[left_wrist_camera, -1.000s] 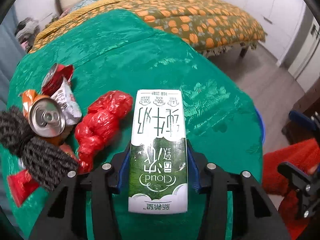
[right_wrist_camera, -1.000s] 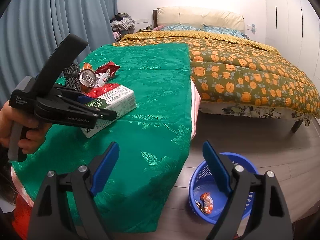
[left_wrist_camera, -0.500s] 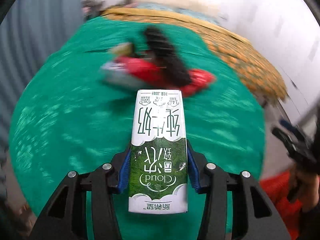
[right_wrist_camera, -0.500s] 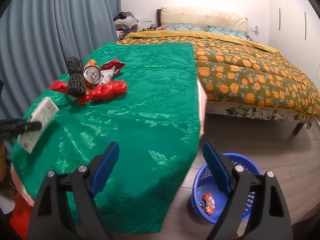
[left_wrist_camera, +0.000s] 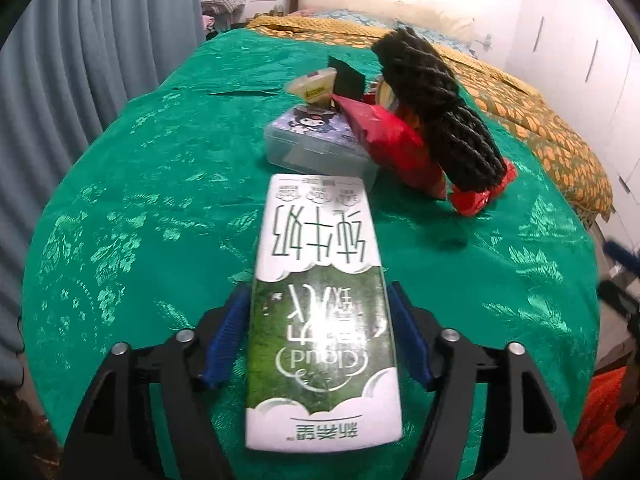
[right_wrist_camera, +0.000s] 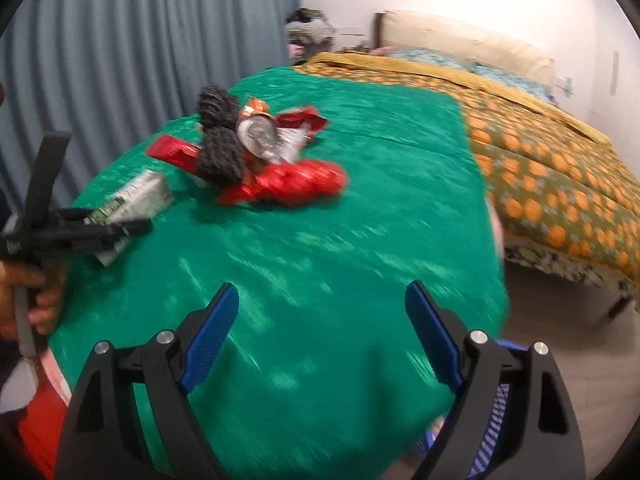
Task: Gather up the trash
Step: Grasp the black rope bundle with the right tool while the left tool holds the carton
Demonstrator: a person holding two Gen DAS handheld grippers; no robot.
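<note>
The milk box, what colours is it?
The milk box is white with a green picture, seen best from the left wrist.

A bedroom in someone's home. At the far right stands a bed with a padded cream headboard (right_wrist_camera: 460,38) and an orange-patterned olive quilt (right_wrist_camera: 560,160). Long grey-blue pleated curtains (right_wrist_camera: 120,60) hang along the left wall. A heap of folded clothes (right_wrist_camera: 310,30) sits in the far corner, and white wardrobe doors (left_wrist_camera: 580,68) line the right.
</note>
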